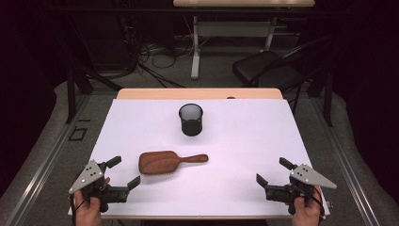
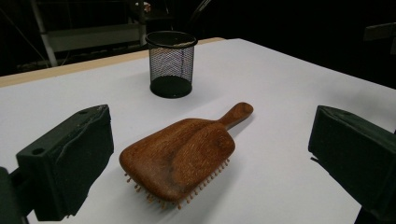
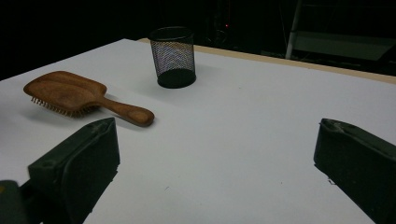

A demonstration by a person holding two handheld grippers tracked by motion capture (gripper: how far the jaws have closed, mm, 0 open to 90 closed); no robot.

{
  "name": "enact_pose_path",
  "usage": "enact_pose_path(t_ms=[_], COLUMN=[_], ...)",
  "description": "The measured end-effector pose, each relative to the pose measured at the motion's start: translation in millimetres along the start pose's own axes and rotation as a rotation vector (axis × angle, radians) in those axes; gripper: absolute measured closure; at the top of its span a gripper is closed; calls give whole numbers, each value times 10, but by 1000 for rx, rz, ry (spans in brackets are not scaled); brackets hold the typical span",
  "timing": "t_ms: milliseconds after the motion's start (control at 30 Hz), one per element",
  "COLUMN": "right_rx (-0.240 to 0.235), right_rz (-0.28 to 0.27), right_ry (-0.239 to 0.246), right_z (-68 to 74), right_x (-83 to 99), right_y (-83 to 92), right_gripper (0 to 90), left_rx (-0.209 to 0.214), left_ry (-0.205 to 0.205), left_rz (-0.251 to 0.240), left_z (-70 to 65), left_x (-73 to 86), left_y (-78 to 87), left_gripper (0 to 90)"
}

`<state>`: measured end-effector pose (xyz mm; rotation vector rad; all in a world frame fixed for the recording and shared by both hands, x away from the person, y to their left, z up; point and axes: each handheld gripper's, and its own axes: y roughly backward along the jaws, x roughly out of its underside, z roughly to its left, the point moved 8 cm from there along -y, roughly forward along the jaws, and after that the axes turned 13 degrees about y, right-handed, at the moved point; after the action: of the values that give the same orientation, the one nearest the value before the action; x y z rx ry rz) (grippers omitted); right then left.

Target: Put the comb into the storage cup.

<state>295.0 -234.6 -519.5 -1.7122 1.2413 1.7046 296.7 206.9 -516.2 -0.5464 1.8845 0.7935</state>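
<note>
High view: nothing looks done yet. The wooden hairbrush [image 1: 164, 162] lies bristles down on the white table [image 1: 244, 141], untouched, handle pointing right, with the black mesh cup [image 1: 191, 119] standing apart on its far side. By my reading, the whole grasp and any move toward the cup remain. The left gripper [image 1: 123, 173] sits at the near left, jaws spread and empty, the brush head just beyond them. The right gripper [image 1: 272, 172], also spread and empty, waits well apart at the near right.

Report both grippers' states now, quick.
Left gripper: jaws open, holding nothing, near the hairbrush.
Right gripper: jaws open, holding nothing.
</note>
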Motion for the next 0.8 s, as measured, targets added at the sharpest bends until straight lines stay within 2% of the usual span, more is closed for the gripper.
enact_pose_path(t_ms=[167,300,433,633,667,800], right_rx=[0,-1,-1,6,19,41], right_rz=[3,11,8,10,5,9], right_ry=[-8,8,-5,-17,-22,-8], right_z=[-8,-6,-12,-134,-196,-280], right_x=[0,8,1,-70,-114,-141], right_y=[-16,-19,-21,15,51,118], right_gripper=[0,0,0,0,0,0], left_rx=[6,1,8,13,12,13], left_ry=[15,19,29,40,38,31], left_rz=[4,5,1,0,0,6], left_z=[5,11,1,-14,-16,-34], left_x=[3,-4,-40,-140,-154,-204], left_y=[0,-2,-1,23,23,12], left_gripper=[2,2,2,2,2,2])
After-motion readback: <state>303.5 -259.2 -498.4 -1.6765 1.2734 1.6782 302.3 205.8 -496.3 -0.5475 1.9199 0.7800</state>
